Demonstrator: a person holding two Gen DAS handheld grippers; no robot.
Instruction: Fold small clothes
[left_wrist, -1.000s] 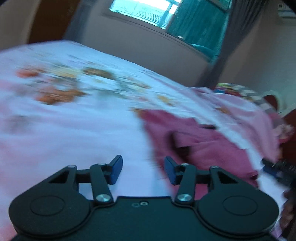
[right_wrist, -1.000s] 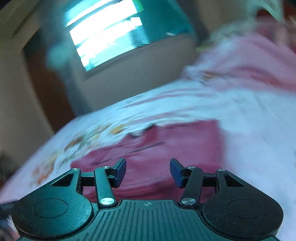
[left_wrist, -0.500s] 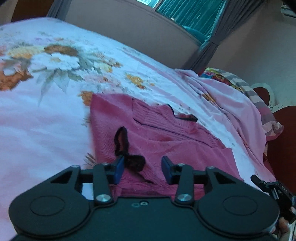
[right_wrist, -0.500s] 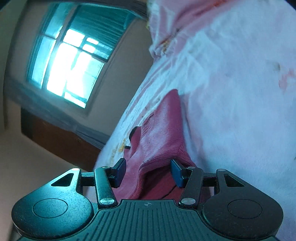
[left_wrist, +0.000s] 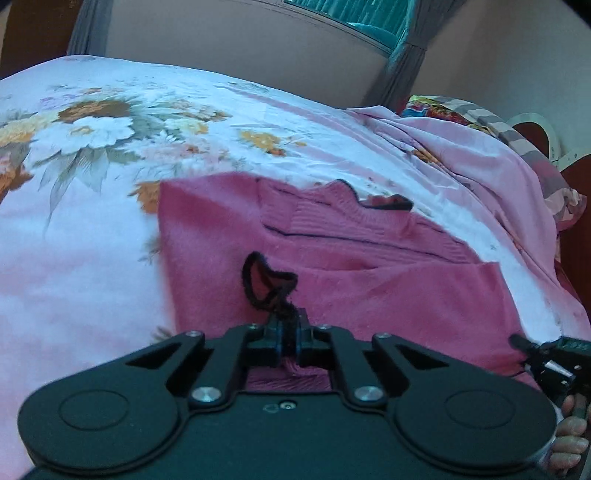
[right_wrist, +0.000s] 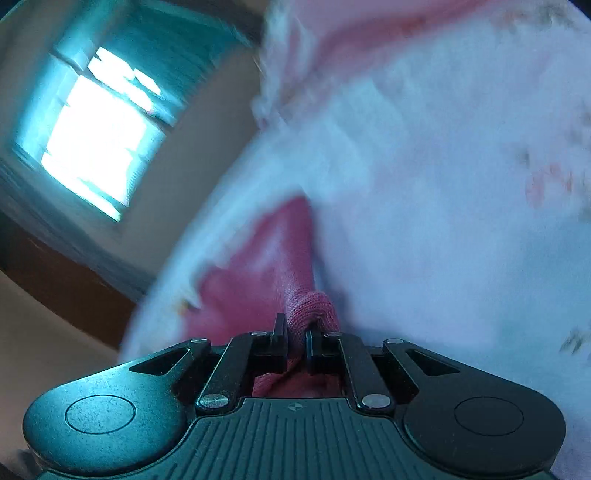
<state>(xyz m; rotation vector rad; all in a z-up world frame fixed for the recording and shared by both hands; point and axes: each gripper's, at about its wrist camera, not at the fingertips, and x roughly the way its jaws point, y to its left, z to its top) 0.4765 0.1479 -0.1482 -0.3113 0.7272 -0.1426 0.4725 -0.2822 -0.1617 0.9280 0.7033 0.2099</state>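
A pink knitted garment (left_wrist: 369, 280) lies flat on the floral bedsheet (left_wrist: 74, 240), its dark-trimmed neck at the far side. My left gripper (left_wrist: 288, 328) is shut on its near edge, where a black cord loop (left_wrist: 264, 284) sticks up just beyond the fingertips. At the right edge of the left wrist view my right gripper (left_wrist: 546, 354) reaches the garment's near right corner, held by a hand (left_wrist: 569, 443). In the blurred right wrist view my right gripper (right_wrist: 295, 332) has its jaws closing, pads pressing a bunched fold of the garment (right_wrist: 266, 266).
A pink blanket (left_wrist: 480, 166) is heaped at the far right of the bed, with a colourful pillow (left_wrist: 443, 110) behind it. A wall, a grey curtain (left_wrist: 402, 62) and a bright window (right_wrist: 96, 136) stand beyond the bed. Bare sheet (right_wrist: 443, 258) stretches right of the garment.
Both grippers came down onto the garment's near edge and closed on it, the left beside the black cord, the right on the corner after rolling sideways.
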